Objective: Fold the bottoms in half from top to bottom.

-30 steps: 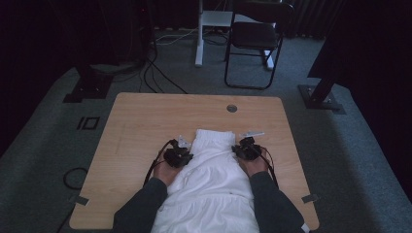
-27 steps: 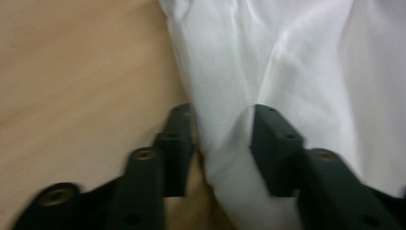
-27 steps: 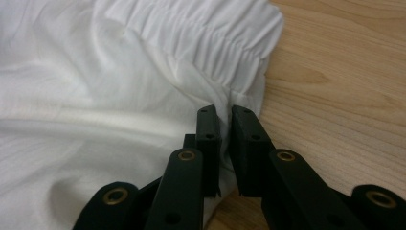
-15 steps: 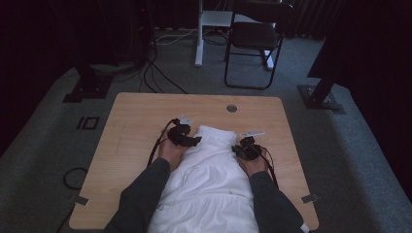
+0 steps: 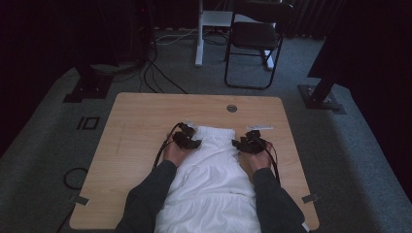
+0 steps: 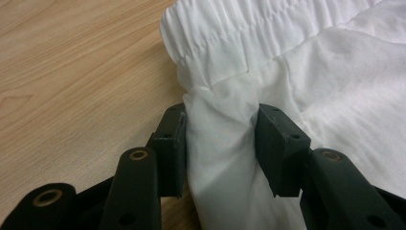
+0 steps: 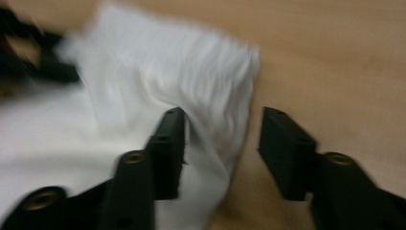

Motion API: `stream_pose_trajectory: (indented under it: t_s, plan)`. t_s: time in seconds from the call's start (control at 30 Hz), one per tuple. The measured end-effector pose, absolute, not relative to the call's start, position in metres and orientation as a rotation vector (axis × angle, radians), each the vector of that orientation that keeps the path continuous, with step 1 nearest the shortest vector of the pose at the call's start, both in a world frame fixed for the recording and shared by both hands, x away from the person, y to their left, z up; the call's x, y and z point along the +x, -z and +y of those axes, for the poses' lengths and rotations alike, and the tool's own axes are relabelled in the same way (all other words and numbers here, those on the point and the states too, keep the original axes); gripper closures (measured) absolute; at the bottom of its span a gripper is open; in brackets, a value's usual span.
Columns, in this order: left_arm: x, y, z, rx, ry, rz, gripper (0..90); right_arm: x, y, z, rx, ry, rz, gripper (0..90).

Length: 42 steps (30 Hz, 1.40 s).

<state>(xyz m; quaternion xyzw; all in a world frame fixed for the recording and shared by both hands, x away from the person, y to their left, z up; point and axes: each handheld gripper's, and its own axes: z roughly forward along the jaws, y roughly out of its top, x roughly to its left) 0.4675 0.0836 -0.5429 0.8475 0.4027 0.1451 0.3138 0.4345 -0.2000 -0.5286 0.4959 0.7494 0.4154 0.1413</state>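
A white garment (image 5: 214, 179) with a gathered elastic waistband (image 5: 214, 132) lies flat on a light wooden table (image 5: 136, 126). Its long axis runs from the person's edge of the table toward the far edge. The waistband is the far end, pointing away from the person, and the rest of the cloth spreads toward the near edge between the person's two dark sleeves (image 5: 145, 204).

In the high view, the left gripper (image 5: 188, 141) sits at the garment's left edge just below the waistband. The right gripper (image 5: 248, 144) sits at the right edge at about the same level. Black cables trail back from both along the forearms.

The left gripper view shows its two black jaws held partly apart, with a raised fold of white fabric (image 6: 220, 143) standing between them. The cloth touches the inner faces of both jaws, just below the waistband's corner. Bare wood lies to one side.

The right gripper view is blurred. Its jaws stand wide apart: one rests against the garment's edge, the other is over bare wood, and the gap between them holds only the very edge of the cloth (image 7: 230, 143).
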Motion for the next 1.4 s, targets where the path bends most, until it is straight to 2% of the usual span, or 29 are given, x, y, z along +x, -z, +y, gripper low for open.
stream_pose_trajectory:
  t_s: [0.13, 0.23, 0.37, 0.5, 0.53, 0.57, 0.6, 0.63, 0.67, 0.77, 0.93, 1.1, 1.3, 1.4]
  plan:
    - [0.466, 0.544, 0.084, 2.225, -0.39, 1.062, 57.0, 0.444, 0.535, -0.187, 1.415, -1.142, 2.239, 22.3]
    - [0.465, 0.544, 0.084, 2.218, -0.387, 1.063, 56.9, 0.45, 0.546, -0.176, 1.394, -1.004, 2.269, 22.2]
    - [0.463, 0.545, 0.083, 2.21, -0.372, 1.052, 55.8, 0.452, 0.552, -0.17, 1.364, -0.95, 2.279, 28.6]
    - [0.46, 0.544, 0.078, 2.219, -0.336, 1.045, 57.1, 0.454, 0.549, -0.165, 1.344, -0.895, 2.276, 50.1]
    - [0.459, 0.543, 0.077, 2.235, -0.355, 1.043, 59.6, 0.455, 0.548, -0.165, 1.354, -0.893, 2.272, 54.7]
    - [0.459, 0.543, 0.077, 2.235, -0.355, 1.043, 64.1, 0.455, 0.548, -0.165, 1.354, -0.893, 2.272, 54.7]
    - [0.458, 0.543, 0.074, 2.236, -0.334, 1.039, 64.1, 0.456, 0.548, -0.165, 1.363, -0.893, 2.269, 60.2]
    - [0.459, 0.543, 0.073, 2.232, -0.315, 1.034, 75.3, 0.458, 0.547, -0.166, 1.39, -0.913, 2.27, 78.2]
    - [0.459, 0.543, 0.073, 2.225, -0.295, 1.033, 80.1, 0.46, 0.547, -0.166, 1.41, -0.941, 2.274, 82.1]
    - [0.46, 0.544, 0.074, 2.212, -0.279, 1.034, 85.7, 0.463, 0.547, -0.165, 1.432, -0.959, 2.272, 83.4]
    - [0.474, 0.518, 0.086, 2.152, -0.385, 1.047, 87.5, 0.474, 0.531, -0.175, 1.403, -1.097, 2.298, 84.1]
    - [0.484, 0.46, 0.088, 2.093, -0.513, 0.988, 87.5, 0.485, 0.489, -0.176, 1.332, -1.171, 2.245, 84.0]
    - [0.489, 0.385, 0.093, 1.991, -0.654, 0.901, 87.5, 0.492, 0.415, -0.182, 1.144, -1.331, 2.107, 83.4]
    - [0.487, 0.363, 0.094, 1.971, -0.703, 0.873, 87.4, 0.493, 0.388, -0.182, 1.109, -1.359, 2.089, 83.4]
